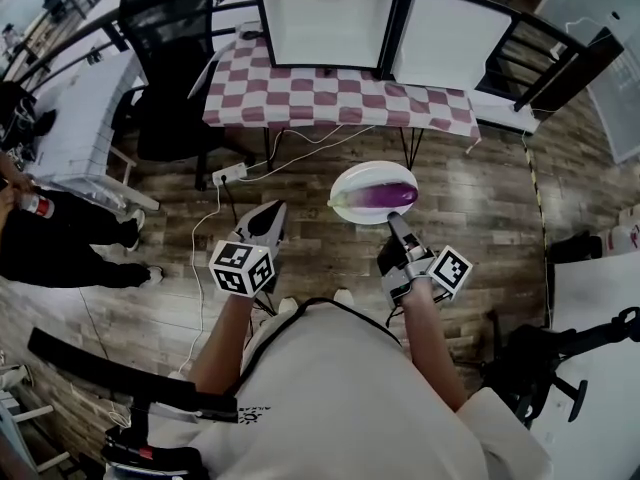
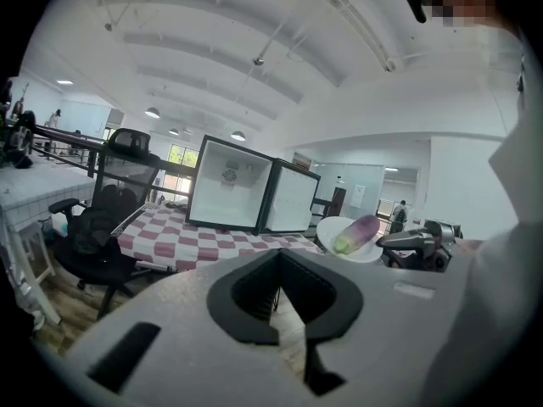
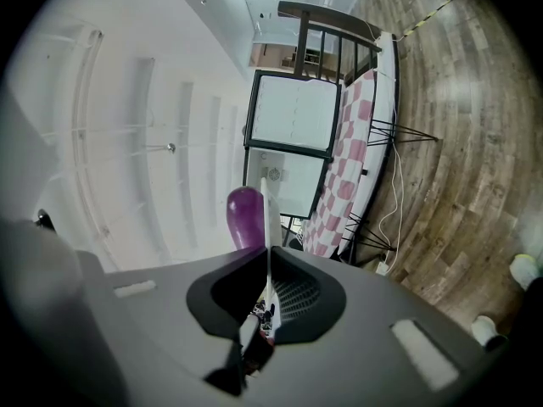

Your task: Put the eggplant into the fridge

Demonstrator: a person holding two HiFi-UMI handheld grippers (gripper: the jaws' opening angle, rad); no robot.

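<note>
A purple eggplant (image 1: 385, 196) lies on a white plate (image 1: 345, 183) held in the air over the wooden floor. My right gripper (image 1: 392, 218) is shut on the plate's near rim; in the right gripper view the plate (image 3: 265, 219) stands edge-on between the jaws with the eggplant (image 3: 244, 214) beside it. My left gripper (image 1: 268, 218) hangs to the left of the plate, shut and holding nothing. The small fridge (image 1: 325, 18) stands on a checkered table (image 1: 330, 93) ahead, its door (image 1: 450, 38) swung open. The left gripper view shows the fridge (image 2: 229, 185), plate (image 2: 335, 227) and eggplant (image 2: 358, 234).
A black office chair (image 1: 165, 58) stands left of the table. A power strip (image 1: 230, 175) and white cables lie on the floor before the table. A person in dark trousers (image 1: 60, 233) stands at the far left. Black equipment (image 1: 540, 363) sits at the lower right.
</note>
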